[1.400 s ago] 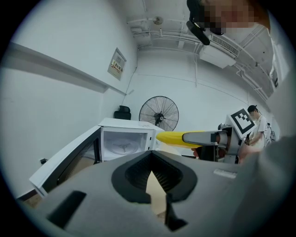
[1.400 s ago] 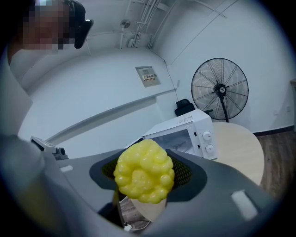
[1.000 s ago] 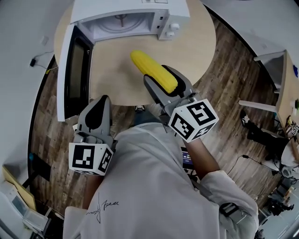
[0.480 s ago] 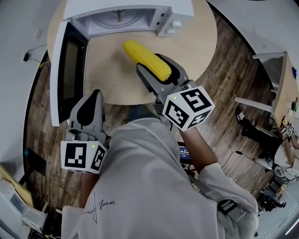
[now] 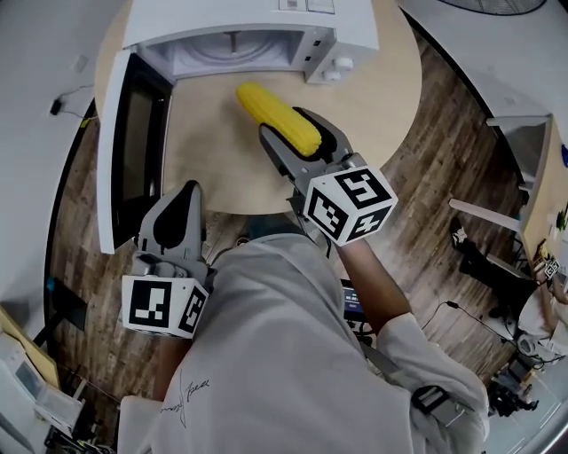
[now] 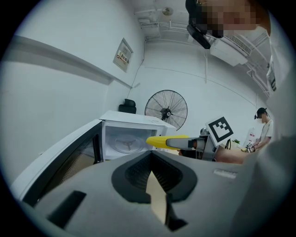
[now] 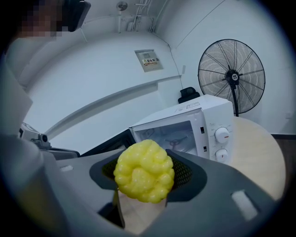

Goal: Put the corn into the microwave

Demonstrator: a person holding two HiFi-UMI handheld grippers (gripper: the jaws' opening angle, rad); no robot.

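Your right gripper (image 5: 288, 129) pinches the corn (image 5: 266, 108) between its 2 jaws. The cob is held above the round table (image 5: 382, 97) and points at the microwave (image 5: 257, 19), whose door (image 5: 124, 151) is swung open. Your left gripper (image 5: 184, 191), jaws pressed together and empty, hangs beside that door.

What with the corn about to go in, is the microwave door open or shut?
Open: the door stands swung wide at the microwave's left, and both gripper views look into its cavity.
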